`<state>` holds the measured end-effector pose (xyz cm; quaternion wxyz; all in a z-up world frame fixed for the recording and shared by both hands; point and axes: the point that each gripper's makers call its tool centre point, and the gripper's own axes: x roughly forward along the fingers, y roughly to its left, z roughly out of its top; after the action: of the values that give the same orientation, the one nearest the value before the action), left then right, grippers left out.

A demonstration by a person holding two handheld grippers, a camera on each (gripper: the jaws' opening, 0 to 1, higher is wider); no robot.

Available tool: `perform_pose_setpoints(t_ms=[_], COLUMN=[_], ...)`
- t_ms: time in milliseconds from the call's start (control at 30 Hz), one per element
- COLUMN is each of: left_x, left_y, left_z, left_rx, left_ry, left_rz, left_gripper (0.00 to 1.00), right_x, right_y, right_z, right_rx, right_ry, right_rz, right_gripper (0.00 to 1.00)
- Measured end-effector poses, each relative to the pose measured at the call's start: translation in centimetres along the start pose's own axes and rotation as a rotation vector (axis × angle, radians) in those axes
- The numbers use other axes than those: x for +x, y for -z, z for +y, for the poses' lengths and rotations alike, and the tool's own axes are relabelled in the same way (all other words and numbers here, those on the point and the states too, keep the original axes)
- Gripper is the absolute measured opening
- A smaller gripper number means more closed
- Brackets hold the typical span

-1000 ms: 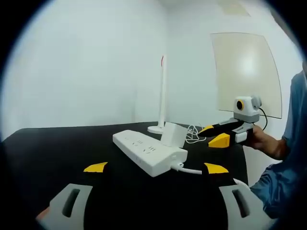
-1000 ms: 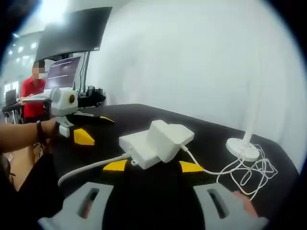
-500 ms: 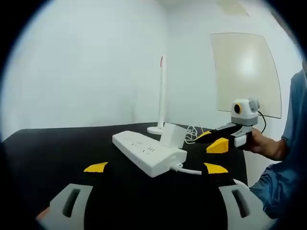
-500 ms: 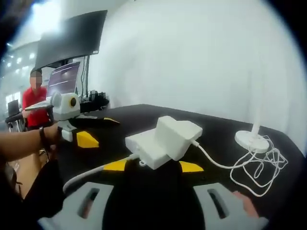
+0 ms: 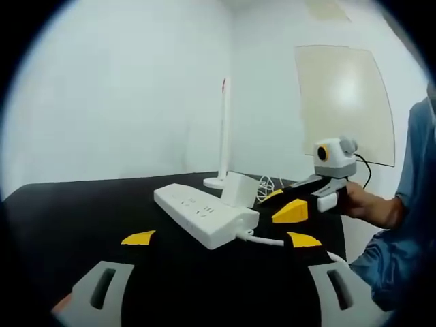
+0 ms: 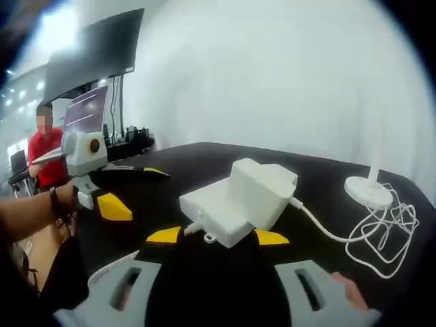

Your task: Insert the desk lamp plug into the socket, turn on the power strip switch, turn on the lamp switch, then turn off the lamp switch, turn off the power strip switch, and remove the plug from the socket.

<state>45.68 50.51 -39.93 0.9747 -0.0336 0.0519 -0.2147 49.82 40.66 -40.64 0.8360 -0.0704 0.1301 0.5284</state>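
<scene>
- Two views, left gripper view first. The white power strip [image 5: 204, 216] lies in the middle of the frame on the black worktop [image 5: 82, 211]. Its long side runs from the middle left down toward the lower right.
- The white plug [image 5: 237, 189] stands in the strip near its right end, so it is already pushed in. The lamp [image 5: 222, 136] stands behind it, thin and tall.
- The left tongs [image 5: 219, 240] are wide open and hold nothing. The strip sits just ahead, between the two yellow tips.
- The right tongs [image 5: 283, 204] come in from the right, held by a hand [image 5: 364, 206]. They look open and empty, and their tips are near the plug end.
- Now the right gripper view. The plug [image 6: 262, 192] sits on the strip [image 6: 218, 214] in the middle of the frame, just past the yellow tips.
- The cord [image 6: 368, 231] runs right to the lamp base [image 6: 369, 190].
- I think the right tongs are nearer to the plug end and its switch.
</scene>
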Motion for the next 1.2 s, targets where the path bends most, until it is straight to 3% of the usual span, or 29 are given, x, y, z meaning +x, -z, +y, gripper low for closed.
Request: perform_pose_setpoints(t_ms=[433, 733, 1200], left_x=[0.2, 0.2, 0.5], left_y=[0.5, -0.1, 0.3], left_z=[-0.4, 0.1, 0.4], left_rx=[-0.003, -0.018, -0.012], left_ry=[0.02, 0.027, 0.021], left_rz=[0.023, 0.001, 0.026], left_gripper=[0.66, 0.64, 0.61], right_x=[1.5, 2.0, 2.9], right_y=[0.4, 0.4, 0.9], right_z=[0.0, -0.9, -1.4], right_rx=[0.037, 0.125, 0.202], right_ry=[0.031, 0.047, 0.092], right_rz=[0.036, -0.006, -0.016], right_gripper=[0.43, 0.44, 0.43])
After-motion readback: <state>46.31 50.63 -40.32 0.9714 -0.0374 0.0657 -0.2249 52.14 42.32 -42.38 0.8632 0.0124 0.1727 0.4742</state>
